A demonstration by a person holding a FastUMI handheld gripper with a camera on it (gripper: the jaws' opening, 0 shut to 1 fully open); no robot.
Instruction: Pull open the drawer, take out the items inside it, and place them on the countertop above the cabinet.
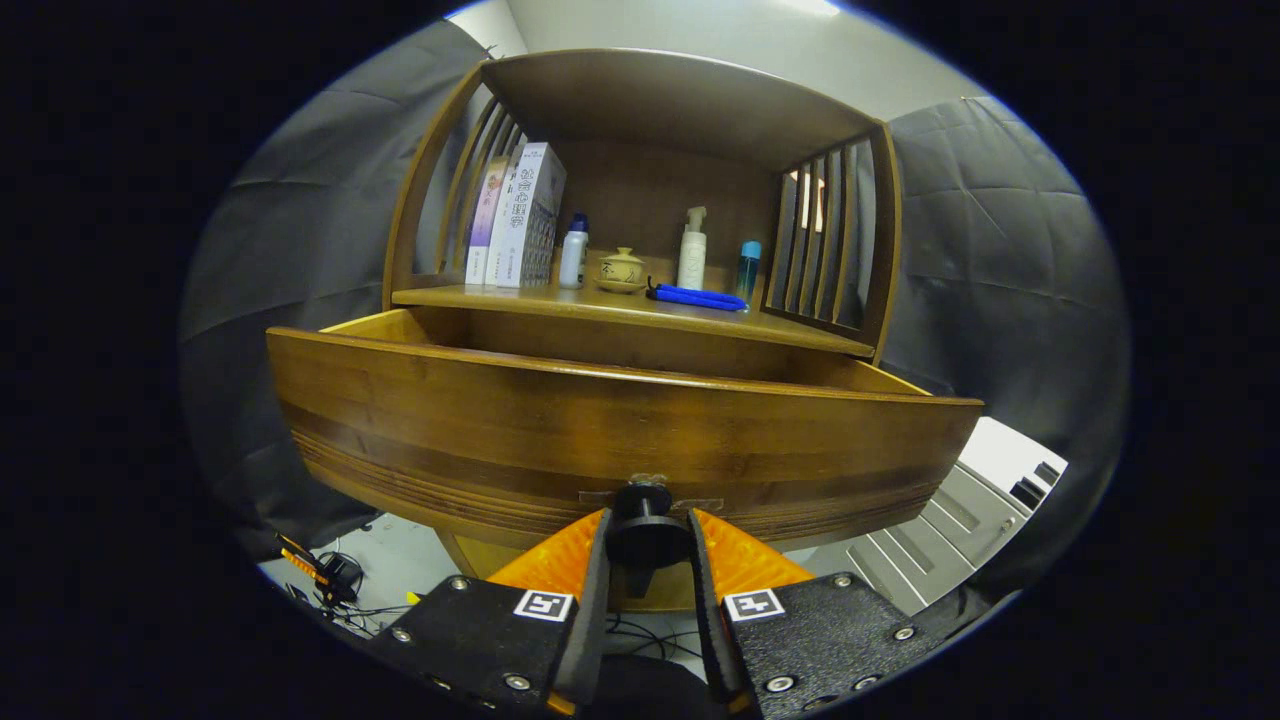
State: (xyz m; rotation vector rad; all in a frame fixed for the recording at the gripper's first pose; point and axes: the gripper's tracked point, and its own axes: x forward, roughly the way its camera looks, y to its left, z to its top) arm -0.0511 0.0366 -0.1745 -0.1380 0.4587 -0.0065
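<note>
Drawer pulled out, knob gripped.
The tongs (647, 545) are closed on the round black knob (645, 525) of the brown wooden drawer (620, 430), which stands open below the desk (560, 302). Its contents are hidden behind the front panel. Books (515, 215), bottles and a blue pen (697, 296) are seen above.

Tool (647, 545) with black screw-studded plates, seemingly square-patterned marker tags

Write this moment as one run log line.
claw: shut on drawer knob | drawer: pulled open | contents: hidden | countertop: bottles, books
</note>
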